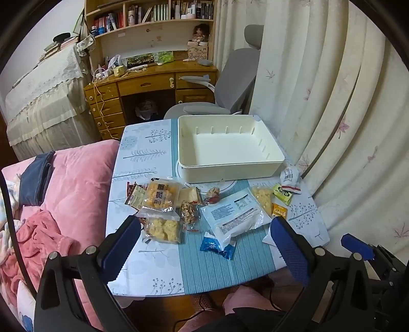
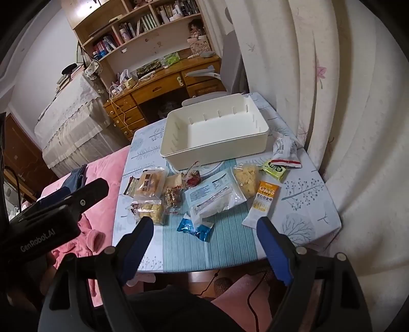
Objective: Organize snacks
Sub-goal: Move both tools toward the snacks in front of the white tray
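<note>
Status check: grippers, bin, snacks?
Left hand-held gripper open, right hand-held gripper open, both empty. White bin empty. Snack packets loose on table. Nothing blocking.

- We see a home bedroom: pink quilt [image 1: 76, 173] on the bed beside the table [image 1: 153, 245]
- We note a wooden desk [image 1: 150, 84], bookshelf [image 1: 153, 15], grey chair [image 1: 230, 84], floral curtains [image 1: 319, 89]

The left gripper [image 1: 205, 241] has a black frame with round silver screw heads and two fingers [image 1: 120, 245] faced in blue ribbed pads; the right gripper [image 2: 205, 242] is built alike, black arms, silver screws, blue fingers [image 2: 274, 249]; the left one's black housing carries white "GenRobot.AI" lettering
</note>
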Demonstrator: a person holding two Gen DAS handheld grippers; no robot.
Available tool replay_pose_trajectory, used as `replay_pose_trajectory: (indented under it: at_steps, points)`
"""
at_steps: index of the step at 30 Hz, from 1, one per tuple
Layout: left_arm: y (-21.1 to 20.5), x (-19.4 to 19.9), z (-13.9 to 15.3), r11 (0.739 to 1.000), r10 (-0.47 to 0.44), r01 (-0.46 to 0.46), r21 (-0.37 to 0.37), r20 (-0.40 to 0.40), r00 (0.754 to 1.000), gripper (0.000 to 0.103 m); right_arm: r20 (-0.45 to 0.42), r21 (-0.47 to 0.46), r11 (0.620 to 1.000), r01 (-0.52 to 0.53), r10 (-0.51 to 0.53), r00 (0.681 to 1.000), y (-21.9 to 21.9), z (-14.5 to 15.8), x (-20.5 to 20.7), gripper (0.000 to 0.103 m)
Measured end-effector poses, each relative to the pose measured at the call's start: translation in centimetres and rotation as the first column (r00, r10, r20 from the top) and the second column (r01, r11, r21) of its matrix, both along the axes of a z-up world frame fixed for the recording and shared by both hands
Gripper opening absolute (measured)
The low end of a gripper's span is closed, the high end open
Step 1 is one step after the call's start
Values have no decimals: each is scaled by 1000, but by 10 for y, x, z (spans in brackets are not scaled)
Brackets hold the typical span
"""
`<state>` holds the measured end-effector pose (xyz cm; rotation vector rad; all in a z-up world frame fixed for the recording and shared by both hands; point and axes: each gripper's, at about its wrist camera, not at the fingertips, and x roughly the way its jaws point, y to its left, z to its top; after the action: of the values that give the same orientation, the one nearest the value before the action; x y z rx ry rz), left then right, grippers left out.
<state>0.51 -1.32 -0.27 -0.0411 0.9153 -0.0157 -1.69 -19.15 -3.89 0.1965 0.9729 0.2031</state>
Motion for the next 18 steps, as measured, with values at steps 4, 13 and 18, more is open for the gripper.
replay_pose_trajectory:
  at_steps: [4, 13, 18]
  points:
    - [4, -4, 1, 1000, -20, 20, -20, 4, 1000, 102, -1, 3, 1000, 21, -21, 1000, -3, 0, -3, 83]
    - [1, -4, -1, 998, -49, 49, -36, 0, 999, 102, -3, 16, 997, 74, -74, 997, -14, -1, -9, 83]
    - [-1, -4, -3, 998, -50, 49, -42, -14, 999, 102, -9, 21, 996, 86, -86, 996, -18, -2, -13, 83]
